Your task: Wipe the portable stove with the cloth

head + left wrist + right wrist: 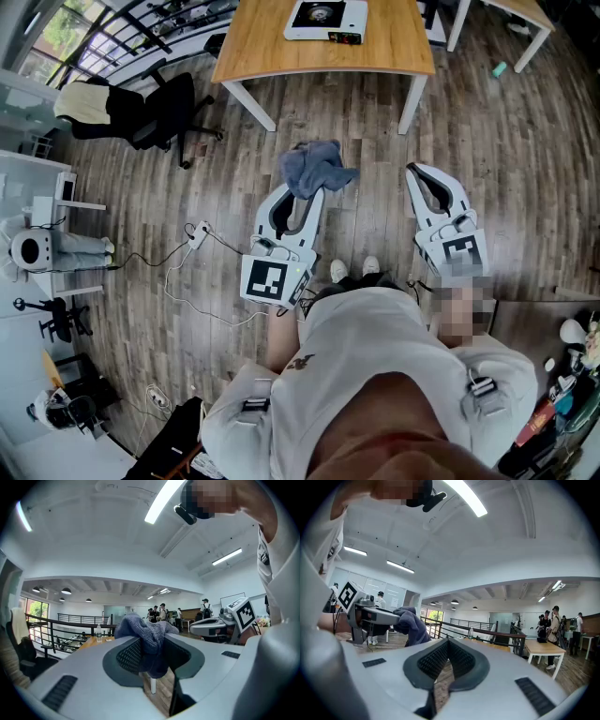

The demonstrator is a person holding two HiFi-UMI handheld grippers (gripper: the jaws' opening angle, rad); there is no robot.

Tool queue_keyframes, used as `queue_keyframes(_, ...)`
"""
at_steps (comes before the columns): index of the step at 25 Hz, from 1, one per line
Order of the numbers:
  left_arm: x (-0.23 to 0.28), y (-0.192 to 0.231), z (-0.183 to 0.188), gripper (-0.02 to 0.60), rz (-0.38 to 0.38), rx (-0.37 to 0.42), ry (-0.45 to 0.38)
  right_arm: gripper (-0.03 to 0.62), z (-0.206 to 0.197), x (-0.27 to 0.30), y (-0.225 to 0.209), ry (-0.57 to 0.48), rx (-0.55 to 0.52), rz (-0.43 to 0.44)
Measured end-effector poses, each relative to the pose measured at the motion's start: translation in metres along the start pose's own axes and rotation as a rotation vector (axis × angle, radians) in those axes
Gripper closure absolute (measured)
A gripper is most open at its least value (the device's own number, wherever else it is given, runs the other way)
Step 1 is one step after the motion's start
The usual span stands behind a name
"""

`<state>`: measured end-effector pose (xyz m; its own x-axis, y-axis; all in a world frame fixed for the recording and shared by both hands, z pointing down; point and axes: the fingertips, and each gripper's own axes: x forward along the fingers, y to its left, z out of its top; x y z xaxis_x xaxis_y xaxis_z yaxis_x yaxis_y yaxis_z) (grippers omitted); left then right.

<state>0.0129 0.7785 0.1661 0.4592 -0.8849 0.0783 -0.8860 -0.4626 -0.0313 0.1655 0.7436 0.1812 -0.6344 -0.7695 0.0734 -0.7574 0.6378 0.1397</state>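
The white portable stove (pixel 325 20) lies on a wooden table (pixel 272 52) far ahead of me, apart from both grippers. My left gripper (pixel 302 197) is held level above the wood floor, shut on a blue-grey cloth (pixel 317 167) that bunches over its fingertips. In the left gripper view the cloth (pixel 147 634) fills the gap between the jaws of the left gripper (pixel 151 656). To its right my right gripper (pixel 417 173) is shut with nothing in it, and in its own view the right gripper (pixel 449 641) has its pads meeting. The cloth (pixel 411 623) also shows there at the left.
A black office chair (pixel 155 112) with a pale jacket stands at the left. Cables and a power strip (pixel 195 236) lie on the floor near my feet. A water bottle (pixel 98 632) stands on a table by a black railing (pixel 61 625). People (pixel 551 620) stand at the back.
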Motion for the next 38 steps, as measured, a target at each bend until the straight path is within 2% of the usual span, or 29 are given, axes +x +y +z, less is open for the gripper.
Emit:
queue_keyframes(10,0.001,-0.019,-0.003,0.451,0.021,0.012,0.0,0.572,0.002,-0.009,0.009,-0.048,0.016,0.068)
queue_keyframes(17,0.008,-0.009,-0.003,0.451,0.018,0.01,-0.002,0.572,0.008,0.008,0.018,-0.056,0.01,0.104)
queue_keyframes(38,0.088,0.127,-0.002,0.451,-0.039,0.021,-0.033,0.572,0.023,0.164,0.002,0.002,-0.034,0.019)
